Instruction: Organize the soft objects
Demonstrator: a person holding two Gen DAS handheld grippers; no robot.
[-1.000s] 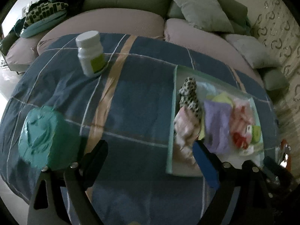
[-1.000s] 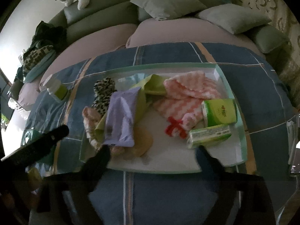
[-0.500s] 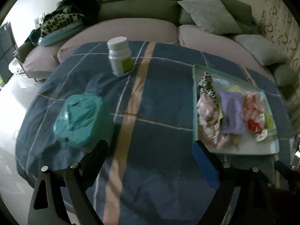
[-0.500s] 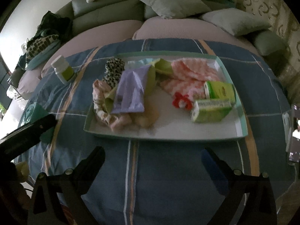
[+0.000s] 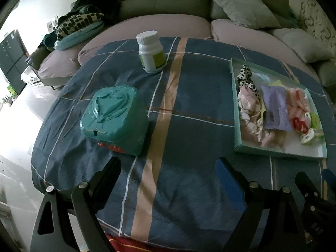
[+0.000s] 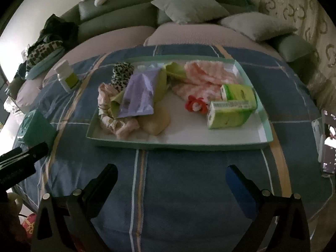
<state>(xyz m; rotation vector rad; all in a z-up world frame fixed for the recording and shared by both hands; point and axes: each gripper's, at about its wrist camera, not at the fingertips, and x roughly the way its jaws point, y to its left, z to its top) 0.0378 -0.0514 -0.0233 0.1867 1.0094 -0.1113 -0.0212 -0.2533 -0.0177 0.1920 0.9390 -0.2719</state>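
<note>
A shallow mint-green rectangular tray point(image 6: 261, 113) with a white floor sits on a table under a dark blue checked cloth with tan stripes point(image 6: 189, 178). The soft things lie heaped in the tray's left half: a leopard-print fabric scrunchie point(image 6: 121, 72) at about 10 o'clock, a pale pink crumpled cloth point(image 6: 113, 117) at 8 o'clock, a lilac folded cloth point(image 6: 138, 94) over a lime-green cloth point(image 6: 174, 70), and a pink-and-white striped towel point(image 6: 201, 77) towards 1 o'clock. Two green tissue packs point(image 6: 231, 113) fill the right side, with a small red-and-white flower piece point(image 6: 195, 104) just beside them.

The right gripper point(image 6: 171, 177) hangs over bare cloth in front of the tray's near rim, jaws spread wide and empty. The left gripper point(image 5: 168, 168) is likewise wide and empty. A teal moulded plastic box point(image 5: 115, 117) stands close ahead of its left finger at 11 o'clock, and a white plastic bottle with a green label point(image 5: 151, 52) stands farther off at 12 o'clock. Behind the table runs a grey-green sofa with cushions point(image 6: 189, 2).
</note>
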